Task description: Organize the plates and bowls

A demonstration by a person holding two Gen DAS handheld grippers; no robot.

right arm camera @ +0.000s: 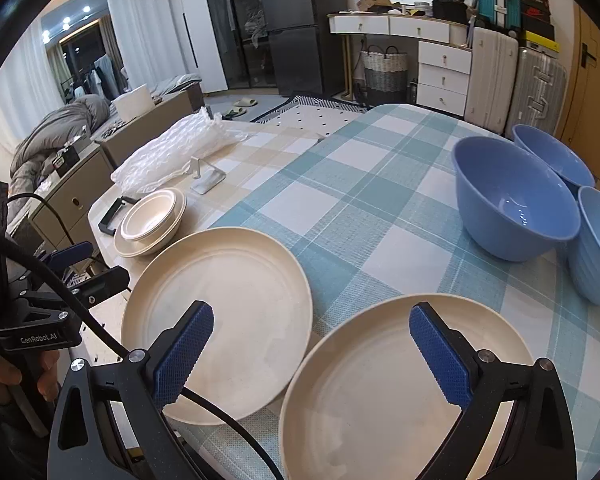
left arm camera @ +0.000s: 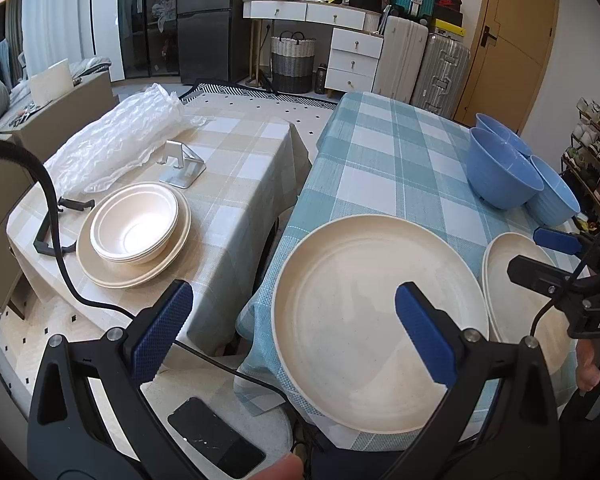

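Observation:
Two cream plates lie on the blue-checked table. The left plate (left arm camera: 372,304) (right arm camera: 220,312) hangs over the table's near left corner. My left gripper (left arm camera: 296,328) is open above its left rim, one fingertip over the plate, the other off the table. The right plate (right arm camera: 384,396) (left arm camera: 528,300) lies under my open right gripper (right arm camera: 314,344) (left arm camera: 540,256), which holds nothing. Three blue bowls (right arm camera: 516,200) (left arm camera: 500,168) stand at the far right. On the beige-checked table a stack of cream bowls (left arm camera: 134,228) (right arm camera: 152,216) sits on a cream plate (left arm camera: 112,272).
Bubble wrap (left arm camera: 116,140) and a metal phone stand (left arm camera: 182,164) lie behind the stacked bowls. A gap (left arm camera: 276,216) separates the two tables. A black phone (left arm camera: 216,440) lies on a stool below. Cables (left arm camera: 60,240) trail from the grippers. Suitcases (left arm camera: 420,64) and a dresser stand behind.

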